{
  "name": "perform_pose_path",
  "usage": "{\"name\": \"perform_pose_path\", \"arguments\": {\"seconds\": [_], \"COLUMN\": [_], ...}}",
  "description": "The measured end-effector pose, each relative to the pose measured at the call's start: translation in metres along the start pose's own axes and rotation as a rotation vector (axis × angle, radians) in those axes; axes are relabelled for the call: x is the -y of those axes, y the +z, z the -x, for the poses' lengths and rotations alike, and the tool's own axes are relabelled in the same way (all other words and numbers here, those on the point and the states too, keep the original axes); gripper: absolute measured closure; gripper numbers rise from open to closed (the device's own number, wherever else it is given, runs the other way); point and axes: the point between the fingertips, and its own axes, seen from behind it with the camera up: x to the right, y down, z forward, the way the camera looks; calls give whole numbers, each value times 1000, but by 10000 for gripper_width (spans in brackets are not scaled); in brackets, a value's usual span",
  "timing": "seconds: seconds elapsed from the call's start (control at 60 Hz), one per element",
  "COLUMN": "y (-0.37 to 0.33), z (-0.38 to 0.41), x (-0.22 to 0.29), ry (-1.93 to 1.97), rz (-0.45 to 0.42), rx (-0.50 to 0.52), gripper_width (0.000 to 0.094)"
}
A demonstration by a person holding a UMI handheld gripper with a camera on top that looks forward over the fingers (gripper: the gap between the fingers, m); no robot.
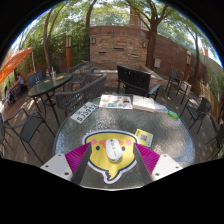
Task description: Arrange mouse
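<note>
1. While the tool (113,160) pointed out over a round glass desk (170,135), its two fingers stood spread wide, pinching nothing, pink pads (75,155) showing on the inner faces.
2. Mouse (115,151), white or pale grey, lay between the fingers with a clear gap at either side.
3. It rested on a yellow mouse mat (103,160) with a cartoon shape and dark patches; the mat lay on the desk, just ahead of the tool body.
4. Small yellow card or sticky note (144,136) lay on the glass just beyond the right finger, apart from the mat.
5. White keyboard-like slab (84,112) sat further out on the left side of the desk; probably a keyboard, the keys were too small to be sure.
6. Printed papers or magazines (116,101) lay at the far side of the desk, with another pale sheet (147,103) beside them.
7. Dark laptop-like item (133,79) stood open beyond the papers, near the far rim.
8. Black metal chairs (75,99) ringed the desk; a second round table (45,86) stood well apart on the left.
9. Brick wall (115,45) and trees (150,15) filled the background, outdoor patio setting.
</note>
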Motion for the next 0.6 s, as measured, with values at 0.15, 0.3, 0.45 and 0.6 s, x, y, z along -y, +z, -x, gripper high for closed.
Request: {"name": "perform_pose_path", "arguments": {"seconds": [0.15, 0.3, 0.45, 0.6], "y": [-58, -92, -103, -108], "z": [-7, -8, -6, -1], "x": [-4, -15, -26, -25], "ry": [-2, -7, -6, -13], "rz": [-5, -13, -3, -5], "rx": [-33, -48, -50, -39], "gripper_width": [70, 77, 78, 77]}}
